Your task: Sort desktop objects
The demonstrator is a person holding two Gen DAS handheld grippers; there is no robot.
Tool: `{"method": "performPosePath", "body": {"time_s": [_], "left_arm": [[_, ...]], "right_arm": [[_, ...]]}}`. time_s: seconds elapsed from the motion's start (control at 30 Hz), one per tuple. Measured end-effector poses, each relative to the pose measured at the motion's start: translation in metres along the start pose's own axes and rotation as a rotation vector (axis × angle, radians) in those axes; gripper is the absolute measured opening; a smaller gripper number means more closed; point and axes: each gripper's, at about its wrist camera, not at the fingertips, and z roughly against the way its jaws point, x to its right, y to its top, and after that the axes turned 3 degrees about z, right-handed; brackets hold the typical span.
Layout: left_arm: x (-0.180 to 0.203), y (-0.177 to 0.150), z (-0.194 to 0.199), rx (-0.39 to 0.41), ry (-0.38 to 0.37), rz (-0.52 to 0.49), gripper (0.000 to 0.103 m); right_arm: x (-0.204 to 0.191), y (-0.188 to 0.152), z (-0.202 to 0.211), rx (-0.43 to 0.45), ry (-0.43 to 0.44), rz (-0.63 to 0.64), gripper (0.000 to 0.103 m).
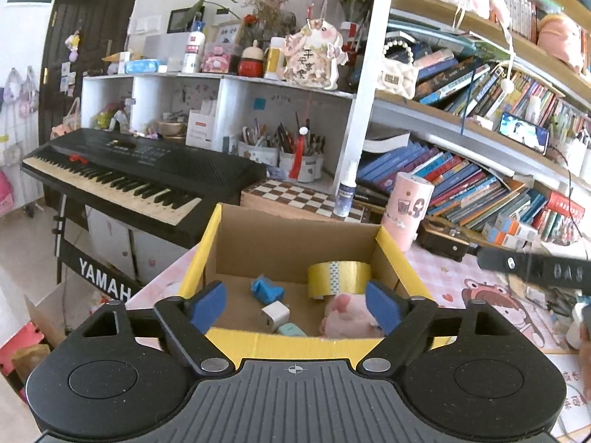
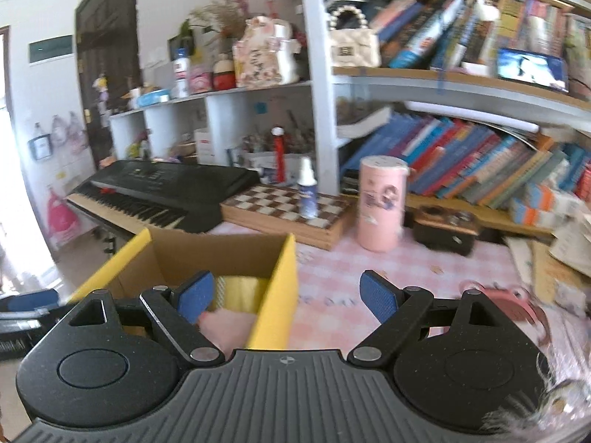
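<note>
Both my left claw [image 1: 295,304] and right claw [image 2: 288,295] hang released over the box [image 1: 236,341]; its soft, light plush [image 1: 347,317] would squash anywhere.

box [image 1: 236,343]: on the table [image 1: 458,280], at 6 o'clock in the left wrist view
tape [image 1: 339,275]: in the box, far right corner
plush [image 1: 347,315]: in the box, before the tape
clip [image 1: 266,289]: in the box, left of the tape
charger [image 1: 274,315]: before the clip
chessboard [image 1: 295,193]: behind the box, at 12 o'clock
spray [image 1: 346,190]: on the chessboard
canister [image 1: 408,210]: at 2 o'clock from the box
keyboard [image 1: 140,173]: at 10 o'clock, off the table
</note>
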Motion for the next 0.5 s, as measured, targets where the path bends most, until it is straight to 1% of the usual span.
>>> {"method": "performPosePath", "body": {"time_s": [0.17,0.5], "left_arm": [[-0.004,-0.010,0.017,-0.006,-0.016,0.013,0.086],[-0.006,-0.031,0.051,-0.027,-0.042,-0.003,0.087]], "right_arm": [[-0.009,-0.024,0.027,0.000,-0.052,-0.004,0.084],[-0.041,-0.069,0.079,-0.015,-0.083,0.015,0.083]]}}
